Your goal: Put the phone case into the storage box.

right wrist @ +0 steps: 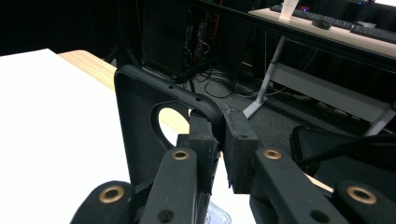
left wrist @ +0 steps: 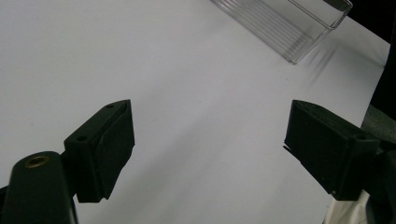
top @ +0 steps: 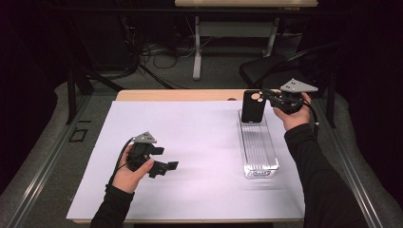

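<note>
While no brand, label or writing can be read on anything here, the black phone case [top: 253, 106] shows a round camera cutout near its top. It stands upright at the far end of the clear plastic tray [top: 259, 159], its lower edge inside the tray. The right gripper [top: 274, 100] has its jaws pinched narrow on the case's upper edge by a corner; in the right gripper view the phone case [right wrist: 140, 121] rim sits squeezed between the two black pads, beside the cutout. The tray is long and ribbed and lies on the white sheet [top: 199, 142] that covers the surface, toward its right side.

The left gripper [top: 165, 167] is held low over the sheet at the near left, well apart from the tray. Its jaws stand wide with nothing between them; in the left gripper view they frame bare white sheet, with a corner of the tray [left wrist: 289, 28] beyond.
</note>
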A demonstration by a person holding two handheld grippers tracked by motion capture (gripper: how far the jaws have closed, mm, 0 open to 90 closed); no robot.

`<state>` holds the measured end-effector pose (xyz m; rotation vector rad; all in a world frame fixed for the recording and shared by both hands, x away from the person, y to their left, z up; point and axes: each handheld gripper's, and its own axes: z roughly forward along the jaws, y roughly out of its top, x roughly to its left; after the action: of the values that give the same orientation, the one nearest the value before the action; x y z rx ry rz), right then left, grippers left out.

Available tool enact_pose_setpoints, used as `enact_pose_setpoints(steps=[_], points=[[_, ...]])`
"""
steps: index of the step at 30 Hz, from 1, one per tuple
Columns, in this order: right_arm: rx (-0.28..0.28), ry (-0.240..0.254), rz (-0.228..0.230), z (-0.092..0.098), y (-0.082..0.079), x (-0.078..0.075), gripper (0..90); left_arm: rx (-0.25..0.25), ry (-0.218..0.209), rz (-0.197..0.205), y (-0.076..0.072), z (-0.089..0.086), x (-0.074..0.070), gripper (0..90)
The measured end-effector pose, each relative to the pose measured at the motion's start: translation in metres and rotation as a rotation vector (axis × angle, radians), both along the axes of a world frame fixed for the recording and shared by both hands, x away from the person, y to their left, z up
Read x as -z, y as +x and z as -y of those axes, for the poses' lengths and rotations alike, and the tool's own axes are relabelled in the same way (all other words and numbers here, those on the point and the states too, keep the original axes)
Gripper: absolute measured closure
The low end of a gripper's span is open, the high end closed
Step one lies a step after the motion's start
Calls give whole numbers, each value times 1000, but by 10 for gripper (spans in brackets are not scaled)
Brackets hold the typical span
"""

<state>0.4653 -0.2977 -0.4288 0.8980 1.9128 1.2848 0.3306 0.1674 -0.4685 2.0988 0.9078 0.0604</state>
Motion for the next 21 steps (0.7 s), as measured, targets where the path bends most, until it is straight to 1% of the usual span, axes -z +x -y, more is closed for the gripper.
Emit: enact_pose_setpoints(steps=[6, 13, 21], points=[[20, -18, -4, -2, 9, 12, 830, -4, 4, 1, 1, -2, 1, 163], [24, -23, 2, -3, 14, 20, 831, -10, 5, -4, 2, -3, 3, 163], [28, -39, 3, -6, 19, 27, 830, -15, 5, -8, 2, -3, 4, 163]])
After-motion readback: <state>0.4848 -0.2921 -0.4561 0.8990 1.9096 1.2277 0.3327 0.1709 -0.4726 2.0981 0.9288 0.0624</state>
